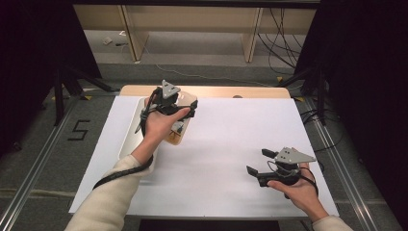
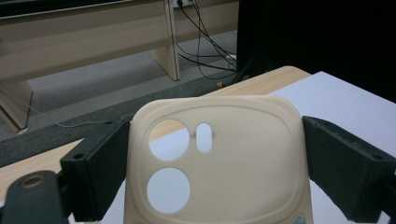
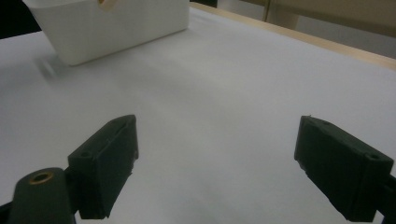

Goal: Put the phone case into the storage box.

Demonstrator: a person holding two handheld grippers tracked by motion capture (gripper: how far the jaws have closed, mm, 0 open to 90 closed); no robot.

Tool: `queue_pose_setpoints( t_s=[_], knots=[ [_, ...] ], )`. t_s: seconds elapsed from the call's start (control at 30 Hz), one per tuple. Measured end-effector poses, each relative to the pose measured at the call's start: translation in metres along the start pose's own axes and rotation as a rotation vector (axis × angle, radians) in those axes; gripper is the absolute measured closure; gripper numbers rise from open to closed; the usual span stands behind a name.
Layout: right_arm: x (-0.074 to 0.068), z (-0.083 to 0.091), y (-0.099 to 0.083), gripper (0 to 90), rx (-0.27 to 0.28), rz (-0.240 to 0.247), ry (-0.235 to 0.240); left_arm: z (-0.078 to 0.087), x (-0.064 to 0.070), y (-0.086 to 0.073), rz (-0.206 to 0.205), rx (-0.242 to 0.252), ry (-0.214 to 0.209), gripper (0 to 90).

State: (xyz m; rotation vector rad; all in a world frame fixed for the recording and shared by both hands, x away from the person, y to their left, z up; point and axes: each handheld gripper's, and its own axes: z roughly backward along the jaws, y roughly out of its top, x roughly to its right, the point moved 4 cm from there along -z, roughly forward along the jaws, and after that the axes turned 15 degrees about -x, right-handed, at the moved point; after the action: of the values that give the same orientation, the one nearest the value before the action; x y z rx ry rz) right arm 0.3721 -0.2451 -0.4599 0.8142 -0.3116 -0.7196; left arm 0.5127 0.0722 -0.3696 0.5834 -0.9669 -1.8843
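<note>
Left gripper view: cream phone case (image 2: 219, 163) clamped between the two black jaws, one jaw pressed against each long side, camera cut-outs (two round, one slot-shaped) toward the upper left of the shell. Held upright, back face to the camera, top edge above the jaw tips, with white table sheet (image 2: 345, 98) and wooden table edge (image 2: 261, 84) behind.

High view: left gripper (image 1: 185, 111) raised over the far left part of the table, above a pale tray (image 1: 126, 139), case gripped at its front. Right gripper (image 1: 257, 162) low at the near right, well apart from the case, pointing left.

Right gripper view: jaws wide apart, nothing between them but bare white sheet; white bin (image 3: 112, 28) far off at upper left.
</note>
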Motion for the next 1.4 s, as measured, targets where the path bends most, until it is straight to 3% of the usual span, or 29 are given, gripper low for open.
queue_pose_setpoints(
  t_s=[1.4],
  knots=[
    [0.0,0.0,0.0,14.5,0.004,-0.007,-0.001,0.048,-0.057,-0.016,0.112,0.085,0.074,11.3]
  ],
)
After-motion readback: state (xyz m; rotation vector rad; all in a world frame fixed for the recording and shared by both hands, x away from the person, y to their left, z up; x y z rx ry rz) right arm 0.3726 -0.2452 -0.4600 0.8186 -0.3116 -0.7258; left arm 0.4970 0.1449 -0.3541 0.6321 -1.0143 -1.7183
